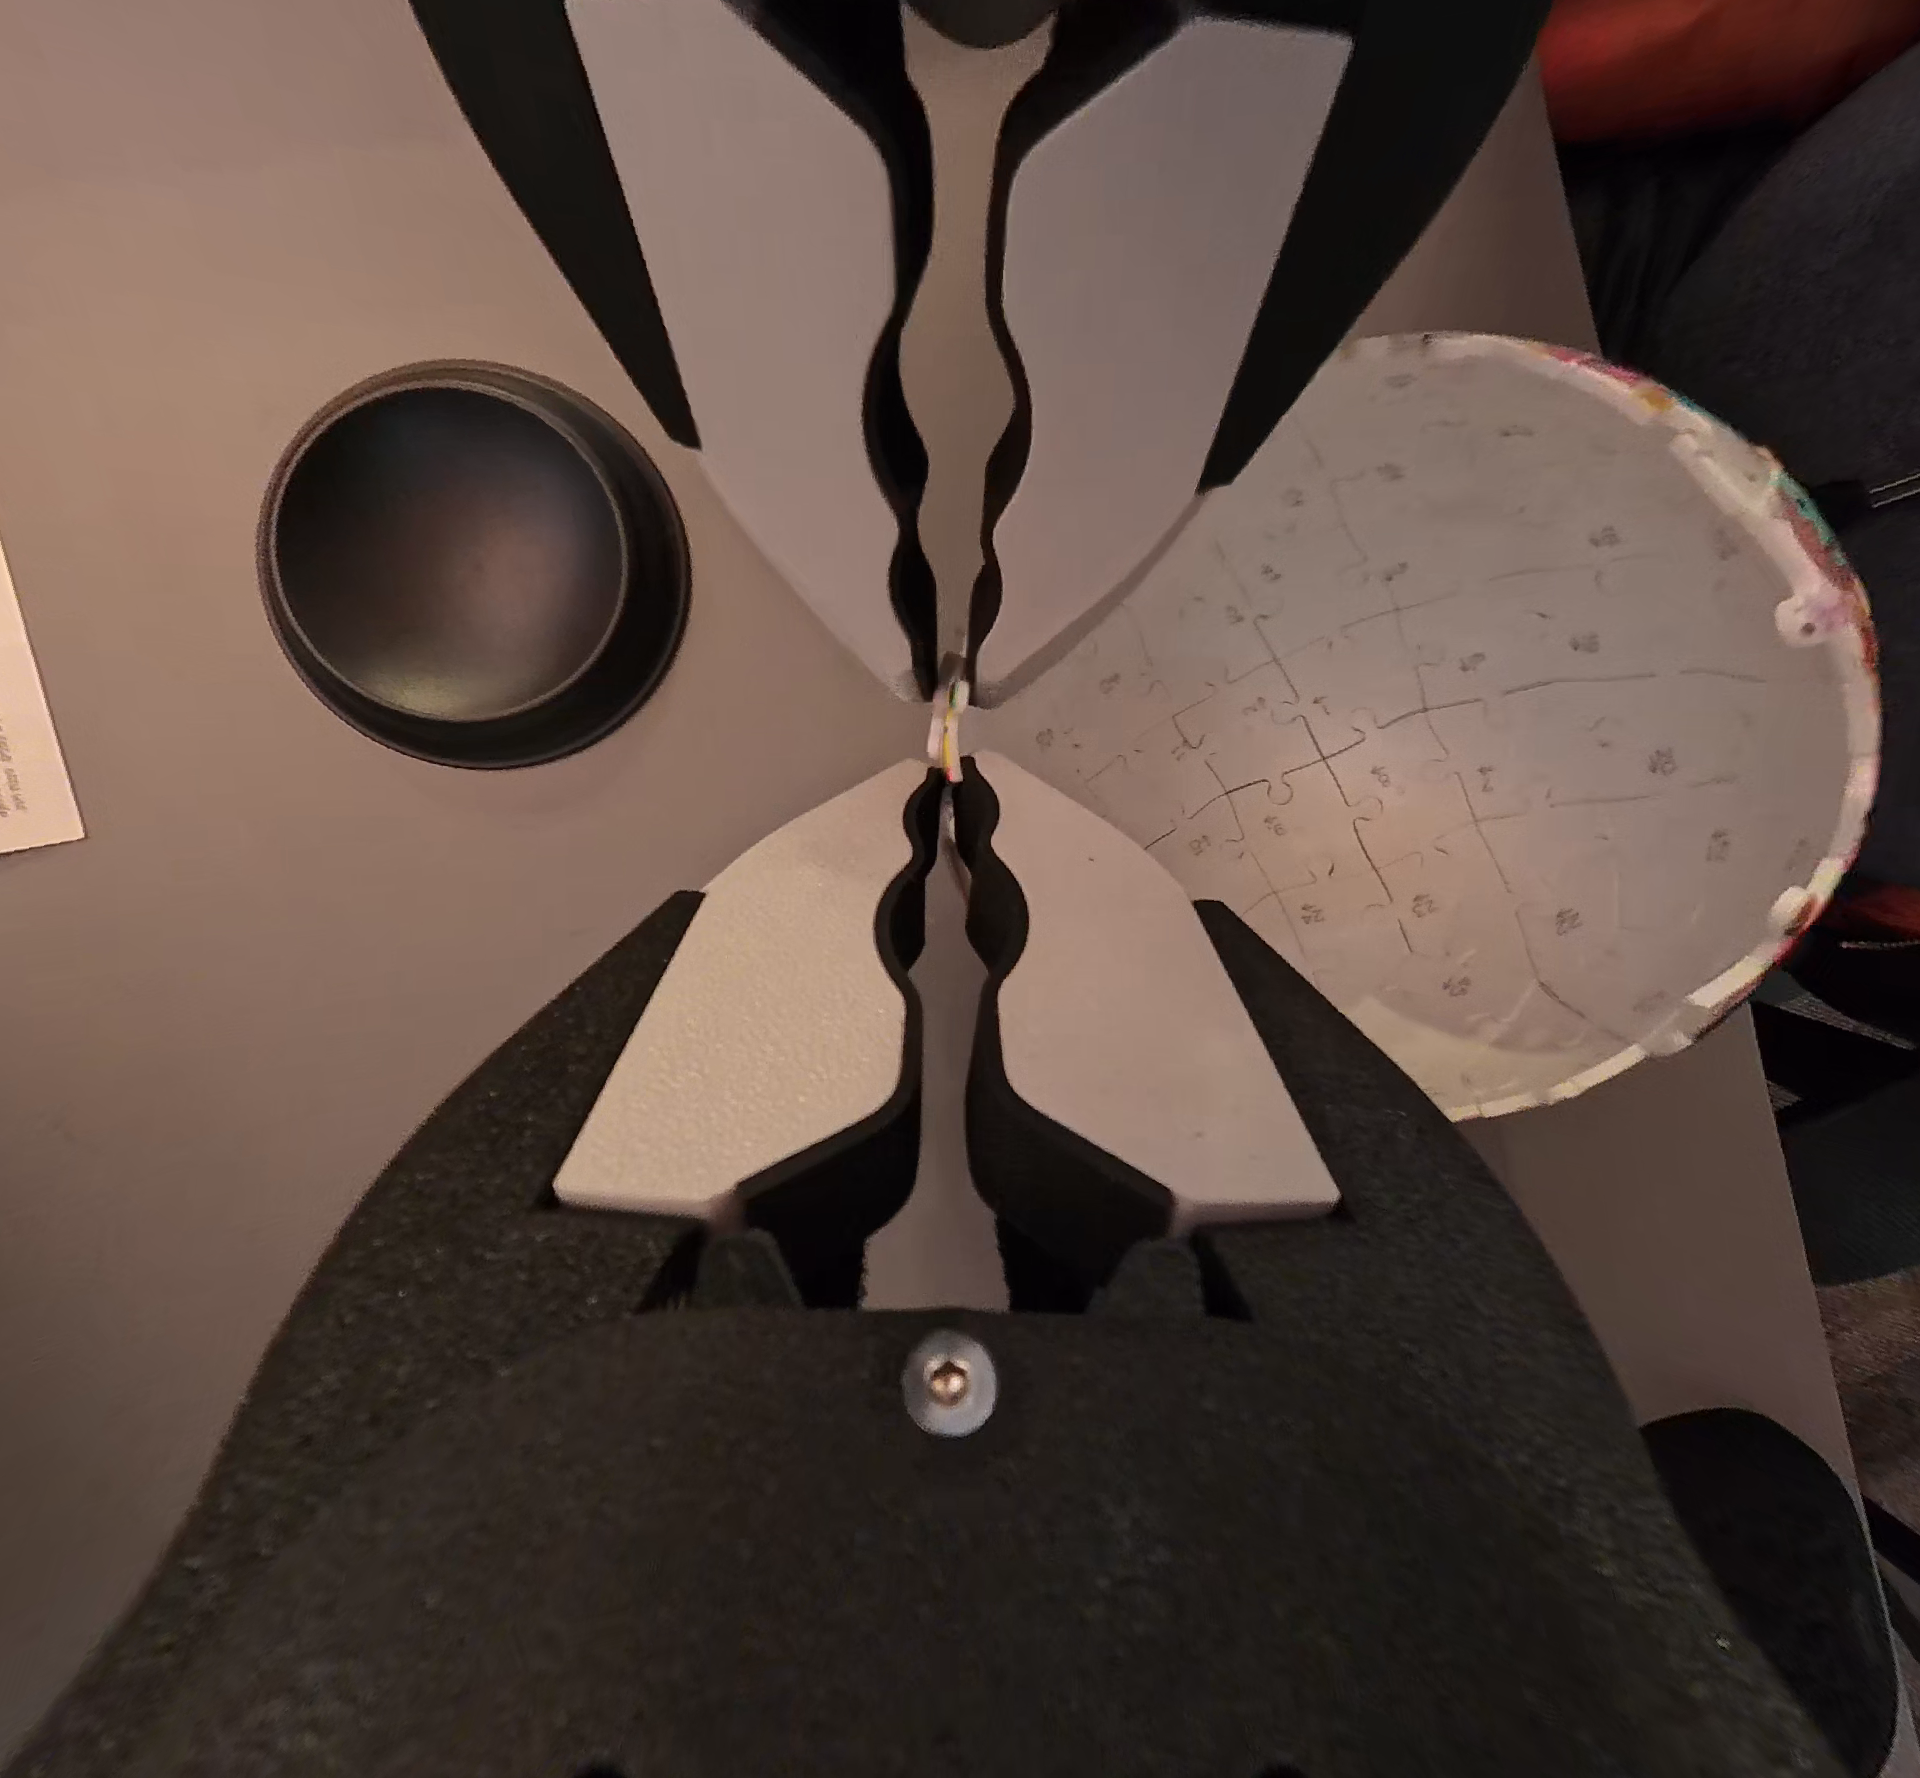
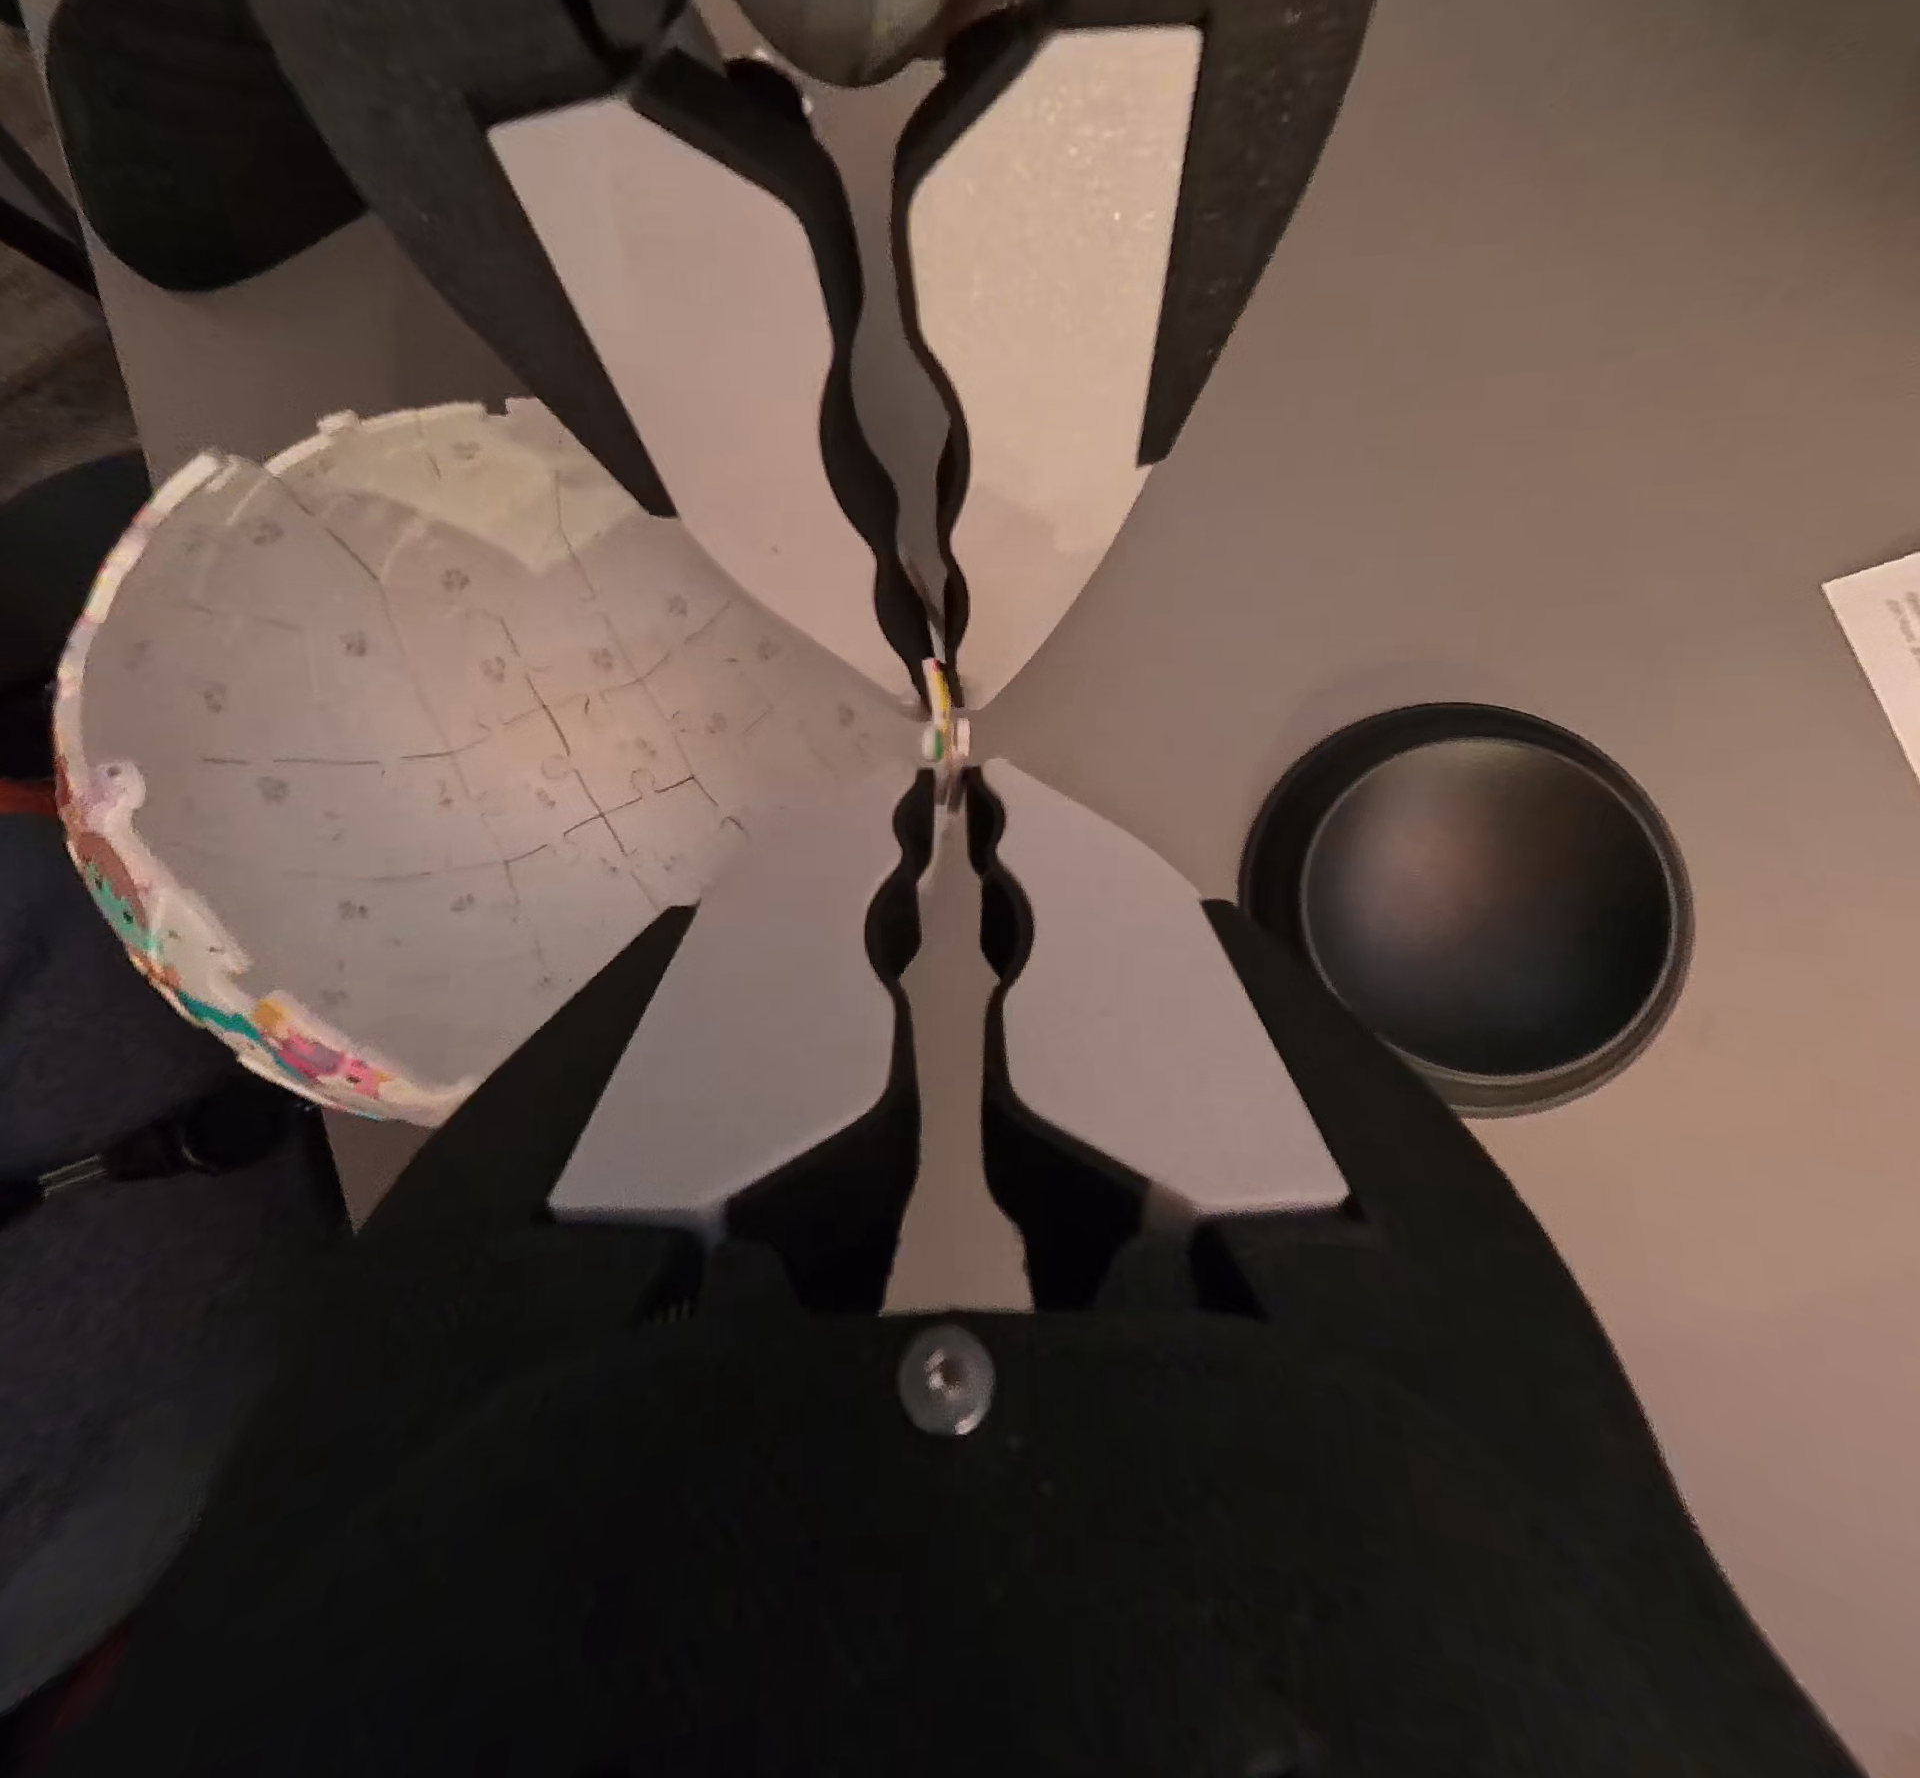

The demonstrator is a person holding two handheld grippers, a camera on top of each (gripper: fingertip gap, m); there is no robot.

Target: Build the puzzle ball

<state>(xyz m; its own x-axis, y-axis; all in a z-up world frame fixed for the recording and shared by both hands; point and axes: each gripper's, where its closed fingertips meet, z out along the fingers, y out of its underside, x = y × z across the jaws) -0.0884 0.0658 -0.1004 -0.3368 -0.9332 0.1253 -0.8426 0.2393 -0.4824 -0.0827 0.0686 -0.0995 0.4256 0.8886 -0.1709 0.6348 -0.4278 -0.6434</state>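
Roughly half the puzzle ball (image 1: 1455, 741) is built — an open half-shell lying at the bench (image 1: 208, 170) edge. The left gripper (image 1: 948, 772) and right gripper (image 2: 943, 778) meet tip to tip, fingers narrow, both pinching one loose piece (image 1: 948, 715) — not yet fitted. A dark bowl-shaped stand (image 1: 468, 565) waits nearby.
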